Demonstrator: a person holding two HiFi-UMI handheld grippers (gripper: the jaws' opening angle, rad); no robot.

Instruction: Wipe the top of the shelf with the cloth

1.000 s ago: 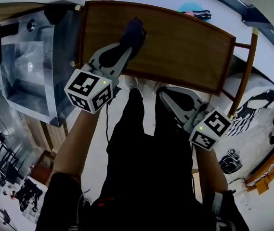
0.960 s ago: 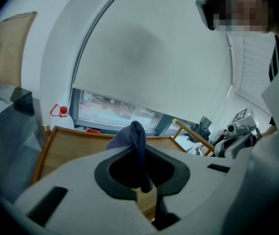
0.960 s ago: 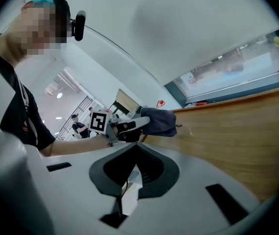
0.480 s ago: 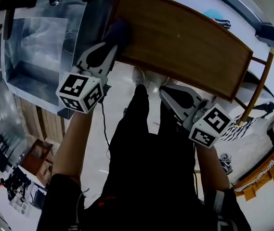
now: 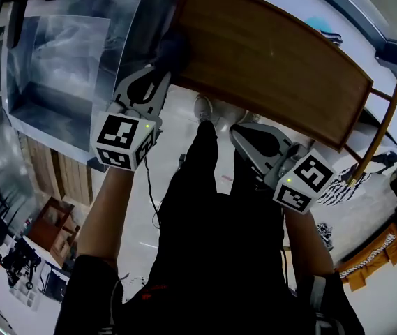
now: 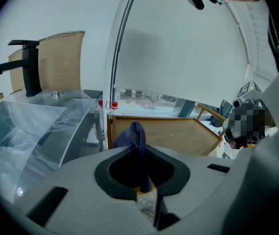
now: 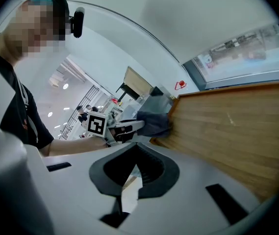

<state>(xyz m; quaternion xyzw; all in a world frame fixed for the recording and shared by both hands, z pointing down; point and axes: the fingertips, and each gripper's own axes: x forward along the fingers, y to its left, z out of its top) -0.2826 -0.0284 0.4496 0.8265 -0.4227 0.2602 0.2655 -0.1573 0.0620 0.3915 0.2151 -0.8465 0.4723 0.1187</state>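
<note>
Left gripper (image 5: 162, 72): jaws clamped on dark blue cloth (image 5: 173, 46). Cloth bunched at near left corner of wooden shelf (image 5: 275, 58) top, just beside steel sink (image 5: 58, 117). Right gripper (image 5: 238, 135): jaws closed, nothing between, off shelf's near edge, above person's legs (image 5: 219, 222).

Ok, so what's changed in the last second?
The left gripper, shut on the cloth, has swept it leftward across the shelf top, from well inside to its left edge beside the sink. The right gripper stays shut and empty, low in front of the shelf.
</note>
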